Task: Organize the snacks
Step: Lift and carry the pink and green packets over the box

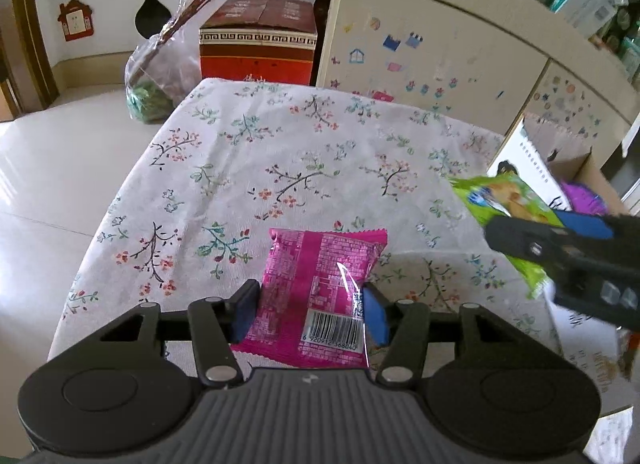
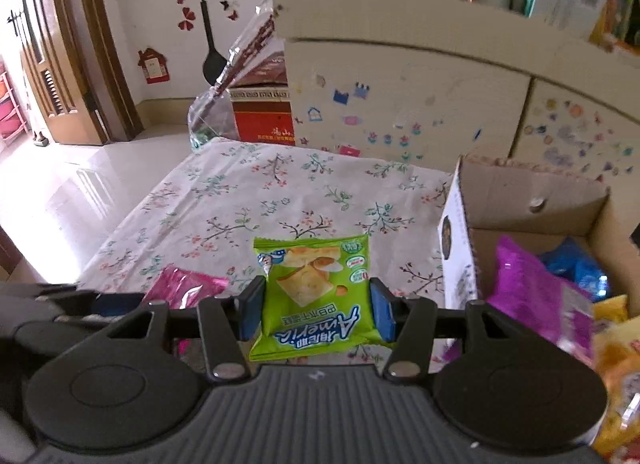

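A pink snack packet (image 1: 320, 284) lies barcode-up on the flowered tablecloth (image 1: 280, 151). My left gripper (image 1: 310, 316) has a blue pad against each of its side edges and is shut on it. My right gripper (image 2: 318, 314) is shut on a green cracker packet (image 2: 316, 284), held above the table. In the left wrist view that green packet (image 1: 504, 199) hangs at the right, near the open cardboard box (image 1: 520, 159). The pink packet (image 2: 184, 284) also shows low at the left of the right wrist view.
The cardboard box (image 2: 532, 191) at the table's right holds purple (image 2: 532, 296), blue (image 2: 576, 268) and yellow (image 2: 616, 364) packets. Behind the table stand a stickered cabinet (image 1: 440, 47), a red carton (image 1: 256, 35) and a plastic bag (image 1: 156, 79).
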{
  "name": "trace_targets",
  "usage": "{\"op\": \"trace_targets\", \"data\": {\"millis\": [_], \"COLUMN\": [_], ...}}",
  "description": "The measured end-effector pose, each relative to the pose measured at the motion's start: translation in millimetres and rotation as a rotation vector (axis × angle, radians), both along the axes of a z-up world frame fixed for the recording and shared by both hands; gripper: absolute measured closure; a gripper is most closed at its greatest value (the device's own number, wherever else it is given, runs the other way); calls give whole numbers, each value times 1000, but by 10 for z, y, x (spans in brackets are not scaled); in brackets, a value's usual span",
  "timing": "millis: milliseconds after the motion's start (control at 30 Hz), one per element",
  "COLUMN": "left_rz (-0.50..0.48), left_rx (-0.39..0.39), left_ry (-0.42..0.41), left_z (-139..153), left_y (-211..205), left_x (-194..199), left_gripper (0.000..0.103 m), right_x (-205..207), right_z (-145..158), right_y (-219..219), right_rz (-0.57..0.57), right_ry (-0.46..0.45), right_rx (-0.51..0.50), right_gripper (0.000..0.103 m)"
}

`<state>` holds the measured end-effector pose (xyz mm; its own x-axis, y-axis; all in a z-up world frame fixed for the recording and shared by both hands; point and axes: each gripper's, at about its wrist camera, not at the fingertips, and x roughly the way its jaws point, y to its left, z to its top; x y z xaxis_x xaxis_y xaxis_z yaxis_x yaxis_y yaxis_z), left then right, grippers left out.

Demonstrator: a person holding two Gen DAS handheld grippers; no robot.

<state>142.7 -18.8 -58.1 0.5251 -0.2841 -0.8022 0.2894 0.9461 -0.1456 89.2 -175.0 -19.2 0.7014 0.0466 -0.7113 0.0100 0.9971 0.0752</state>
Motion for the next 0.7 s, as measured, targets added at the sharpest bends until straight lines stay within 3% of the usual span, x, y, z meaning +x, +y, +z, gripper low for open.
{"op": "trace_targets", "data": {"millis": [333, 467, 700], "left_rz": [30, 8, -32], "left_rx": [-77, -84, -99], "left_ry": [-47, -97, -108], "left_z": [338, 471, 576], "left_y": [101, 72, -68], "left_x": [-257, -454, -760], "left_gripper": [43, 43, 43], "right_x": [-700, -994, -1239], "right_z": [409, 489, 602], "right_y": [-46, -88, -210], "right_rz": [-10, -38, -97], "right_ry": [-54, -71, -104], "right_rx": [84, 113, 143], "right_gripper": [49, 49, 48]}}
